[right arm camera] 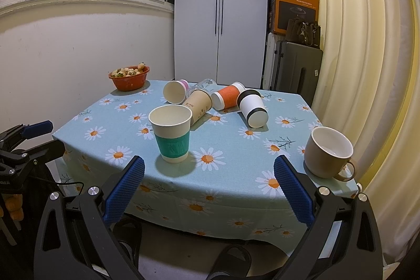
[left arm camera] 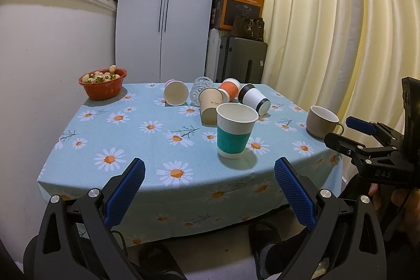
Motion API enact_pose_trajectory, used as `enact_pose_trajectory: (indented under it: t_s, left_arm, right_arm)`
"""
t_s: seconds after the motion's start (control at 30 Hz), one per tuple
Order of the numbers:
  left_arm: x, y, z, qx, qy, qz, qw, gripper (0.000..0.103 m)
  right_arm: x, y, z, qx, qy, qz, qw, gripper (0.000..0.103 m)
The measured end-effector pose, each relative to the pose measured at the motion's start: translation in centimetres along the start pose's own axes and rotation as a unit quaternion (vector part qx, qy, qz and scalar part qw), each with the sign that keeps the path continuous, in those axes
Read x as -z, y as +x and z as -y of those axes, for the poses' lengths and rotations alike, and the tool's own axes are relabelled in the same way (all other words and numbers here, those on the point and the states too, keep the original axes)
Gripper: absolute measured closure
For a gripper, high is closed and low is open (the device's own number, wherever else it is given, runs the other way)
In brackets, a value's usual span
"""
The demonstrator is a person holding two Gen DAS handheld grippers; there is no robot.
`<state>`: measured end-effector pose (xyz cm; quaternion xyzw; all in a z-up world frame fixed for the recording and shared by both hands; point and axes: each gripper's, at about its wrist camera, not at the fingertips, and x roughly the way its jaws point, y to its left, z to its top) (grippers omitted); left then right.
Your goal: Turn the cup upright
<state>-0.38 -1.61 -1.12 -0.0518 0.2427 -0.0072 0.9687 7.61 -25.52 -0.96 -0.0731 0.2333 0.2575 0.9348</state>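
A round red plastic bowl (left arm camera: pixel 103 83) of pale fruit on the far left corner of a light-blue daisy-print tablecloth (left arm camera: pixel 136 133), before a white two-door wardrobe (right arm camera: pixel 220 9), an orange cardboard box (right arm camera: pixel 296 8) atop a grey hard-shell suitcase (right arm camera: pixel 296 70), and cream pleated curtains (right arm camera: pixel 367 43).

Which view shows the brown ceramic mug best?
Right wrist: the brown ceramic mug is near and large, white interior and handle clear. Left wrist shows it smaller at the table's right edge, handle partly hidden behind the right gripper.
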Motion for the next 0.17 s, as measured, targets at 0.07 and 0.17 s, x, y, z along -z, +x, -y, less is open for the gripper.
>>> enact_pose_trajectory:
  t_s: [0.07,0.17]
  left_arm:
    - [0.03,-0.03,0.01,0.000,0.000,-0.001,1.0000,0.007]
    - [0.04,-0.05,-0.01,0.001,0.000,-0.001,1.0000,0.007]
  right_arm:
    - [-0.01,0.01,-0.01,-0.001,0.000,0.000,1.000,0.005]
    - [0.01,0.02,0.01,0.000,0.000,0.000,1.000,0.005]
